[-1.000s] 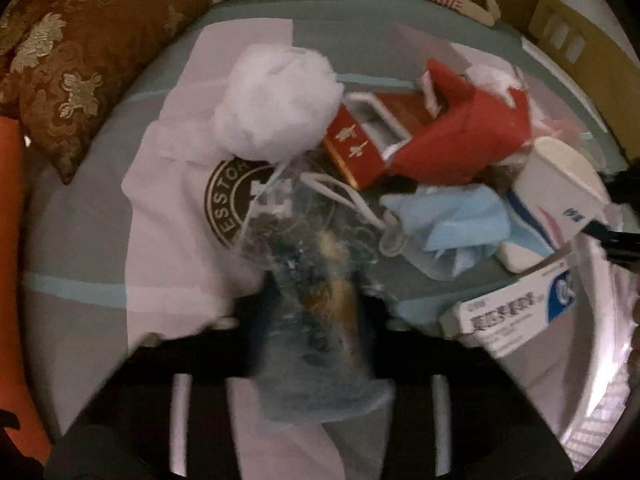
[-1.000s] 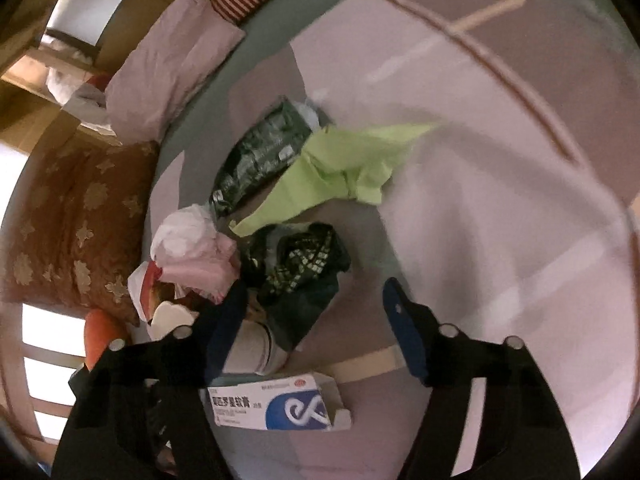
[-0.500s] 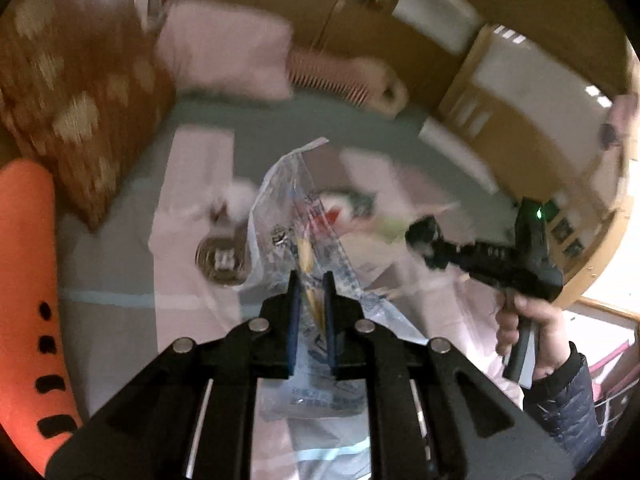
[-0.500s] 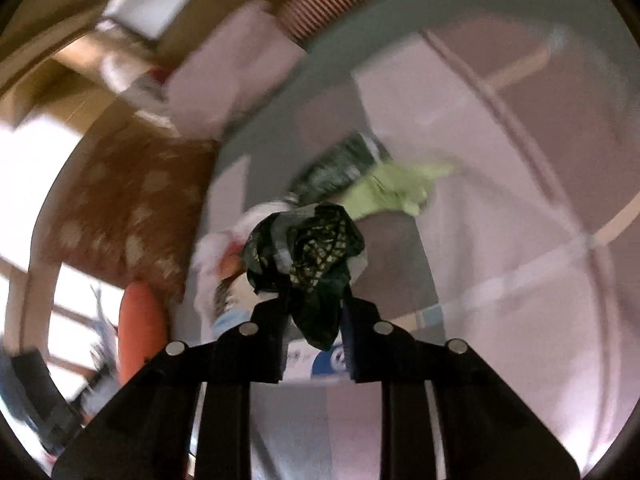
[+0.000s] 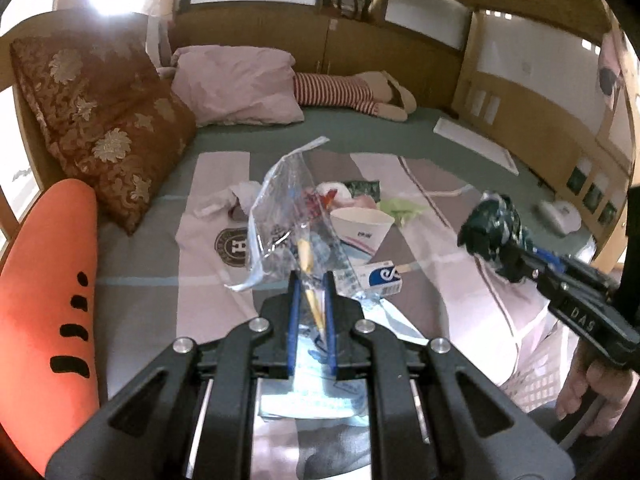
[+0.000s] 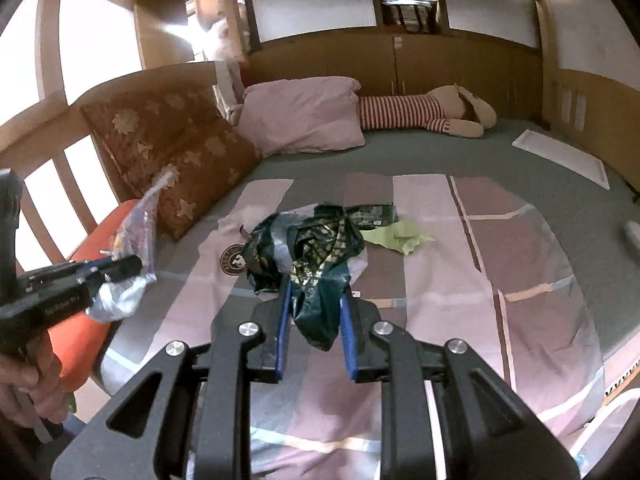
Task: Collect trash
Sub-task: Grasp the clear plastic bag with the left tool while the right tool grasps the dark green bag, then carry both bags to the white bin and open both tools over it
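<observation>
Both grippers are up above the bed (image 5: 132, 264), each with a catch. The left gripper (image 5: 311, 280) is clamped tight on a clear plastic bag (image 5: 280, 220), its 2 blue pads pinching the bag's lower part while the rest stands up crumpled over the fingers; something yellow shows inside it. The right gripper (image 6: 314, 296) is closed on a dark green wrapper (image 6: 312, 256) with gold print, the bunched foil squeezed between its pads and spilling out above and below them. In the left wrist view that same wrapper rides at the tip of the right gripper over the bed's right side, with a hand (image 5: 592, 392) on the handle.

More trash lies on the striped cover around the middle of the bed: a white paper cup (image 5: 362, 226) on its side, a blue and white medicine box (image 5: 380, 278) just beside it toward the near edge, a green scrap of paper (image 6: 396, 236), a flat dark packet (image 6: 372, 214) touching that scrap on its far side, and pink and white crumpled tissue (image 5: 340, 194) behind the cup. By the left edge sit an orange cushion (image 5: 44, 280) and a brown flowered pillow (image 5: 104, 128); a pink pillow (image 6: 304, 116) and a striped soft toy (image 6: 416, 114) lie by the far edge.
</observation>
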Available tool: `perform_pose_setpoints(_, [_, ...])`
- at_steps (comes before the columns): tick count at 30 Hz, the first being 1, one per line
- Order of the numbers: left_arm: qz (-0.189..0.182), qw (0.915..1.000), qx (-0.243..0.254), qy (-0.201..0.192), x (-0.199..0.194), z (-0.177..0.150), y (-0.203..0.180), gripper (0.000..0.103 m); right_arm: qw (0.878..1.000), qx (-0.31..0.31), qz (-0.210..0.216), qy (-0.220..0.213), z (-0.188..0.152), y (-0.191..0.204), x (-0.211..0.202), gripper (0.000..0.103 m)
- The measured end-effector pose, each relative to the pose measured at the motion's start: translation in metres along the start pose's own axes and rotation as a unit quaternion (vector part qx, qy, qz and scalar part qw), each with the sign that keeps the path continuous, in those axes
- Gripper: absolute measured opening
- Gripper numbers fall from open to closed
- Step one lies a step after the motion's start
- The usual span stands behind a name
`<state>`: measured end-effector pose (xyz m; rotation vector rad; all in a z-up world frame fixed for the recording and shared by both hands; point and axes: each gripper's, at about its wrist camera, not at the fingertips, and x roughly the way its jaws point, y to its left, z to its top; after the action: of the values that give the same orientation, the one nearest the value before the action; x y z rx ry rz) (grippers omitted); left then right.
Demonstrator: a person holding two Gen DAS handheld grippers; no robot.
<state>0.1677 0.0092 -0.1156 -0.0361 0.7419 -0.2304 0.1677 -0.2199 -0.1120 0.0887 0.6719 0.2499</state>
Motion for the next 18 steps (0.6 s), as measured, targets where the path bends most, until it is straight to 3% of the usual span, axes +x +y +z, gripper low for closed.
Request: perform_pose_setpoints(18, [0.008, 0.9996, -0.005, 0.026, 0.015, -0.006, 0.009, 0.013, 1.000, 0.002, -0.004, 0.003, 0.000, 0.000, 0.003, 0.022])
